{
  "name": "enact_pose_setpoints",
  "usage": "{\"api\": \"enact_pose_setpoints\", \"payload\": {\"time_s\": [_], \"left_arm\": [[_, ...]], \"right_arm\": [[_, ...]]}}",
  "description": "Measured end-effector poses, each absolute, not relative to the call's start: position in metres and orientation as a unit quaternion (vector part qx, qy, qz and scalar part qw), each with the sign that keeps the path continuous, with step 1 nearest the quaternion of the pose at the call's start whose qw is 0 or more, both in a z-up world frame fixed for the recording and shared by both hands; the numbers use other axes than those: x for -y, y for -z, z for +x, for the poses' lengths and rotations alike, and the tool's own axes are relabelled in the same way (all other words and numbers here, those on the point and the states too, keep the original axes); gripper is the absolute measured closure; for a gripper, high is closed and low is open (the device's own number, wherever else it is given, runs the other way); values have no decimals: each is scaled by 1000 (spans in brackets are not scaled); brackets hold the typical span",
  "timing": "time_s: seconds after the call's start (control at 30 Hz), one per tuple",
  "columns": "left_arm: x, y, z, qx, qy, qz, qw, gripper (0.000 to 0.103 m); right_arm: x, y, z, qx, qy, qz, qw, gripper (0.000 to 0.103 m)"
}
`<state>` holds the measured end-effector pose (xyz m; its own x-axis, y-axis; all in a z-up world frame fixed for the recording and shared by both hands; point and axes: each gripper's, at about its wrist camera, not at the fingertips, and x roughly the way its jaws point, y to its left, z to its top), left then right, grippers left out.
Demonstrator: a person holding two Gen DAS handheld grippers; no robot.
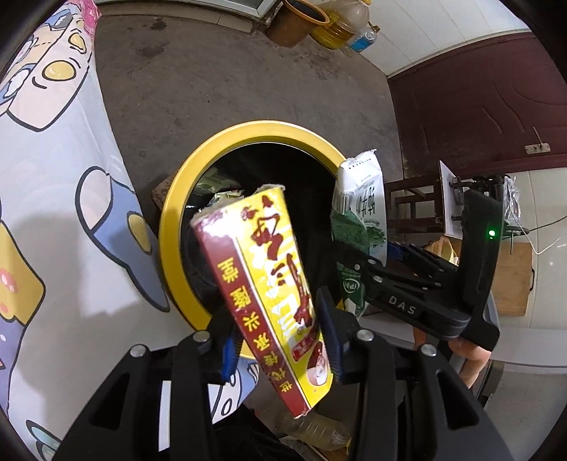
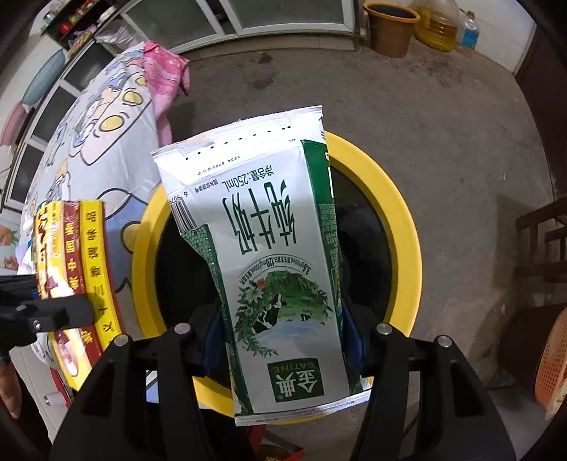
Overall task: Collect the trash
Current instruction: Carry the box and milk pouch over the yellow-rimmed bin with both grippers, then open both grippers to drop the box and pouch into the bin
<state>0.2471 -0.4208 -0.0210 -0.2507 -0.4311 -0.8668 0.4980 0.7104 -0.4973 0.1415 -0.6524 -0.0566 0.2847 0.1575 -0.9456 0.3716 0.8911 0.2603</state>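
Note:
My left gripper (image 1: 280,340) is shut on a yellow and red cardboard box (image 1: 269,280), held tilted over the near rim of a round yellow-rimmed trash bin (image 1: 170,227) with a dark inside. My right gripper (image 2: 283,340) is shut on a white and green milk carton (image 2: 273,248), held over the same bin (image 2: 404,234). In the left wrist view the right gripper (image 1: 358,255) and the carton (image 1: 361,198) are at the bin's right rim. In the right wrist view the box (image 2: 71,259) and part of the left gripper (image 2: 46,312) are at the left.
A table with a cartoon-print cloth (image 1: 53,184) stands left of the bin. A brown bucket (image 2: 389,25), an oil jug (image 2: 436,25) and a water bottle (image 2: 469,32) stand on the concrete floor by the far wall. A wooden chair (image 2: 542,248) and an orange basket (image 2: 553,358) are at the right.

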Motion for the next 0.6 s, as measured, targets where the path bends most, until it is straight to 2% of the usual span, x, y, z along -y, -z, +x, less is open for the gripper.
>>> {"api": "enact_pose_setpoints", "payload": {"time_s": [0.1,0.17,0.23,0.3,0.33,0.6], "left_arm": [[419,21,248,-689,378,27,618,57],[420,20,248,-686,378,26,621,43],[418,17,249,-681,379,20,626,35],[416,12,249,-675,387,17,628,33],[416,9,248,-672,389,19,630,27],[391,-7,245,-649,403,-8,645,25]], "right_arm": [[657,57,141,-589,68,240,769,42],[659,55,140,-586,74,242,770,40],[661,53,139,-584,80,240,772,40],[663,50,137,-581,84,243,772,39],[664,48,136,-580,86,243,773,39],[661,35,120,-563,91,241,785,38]]}}
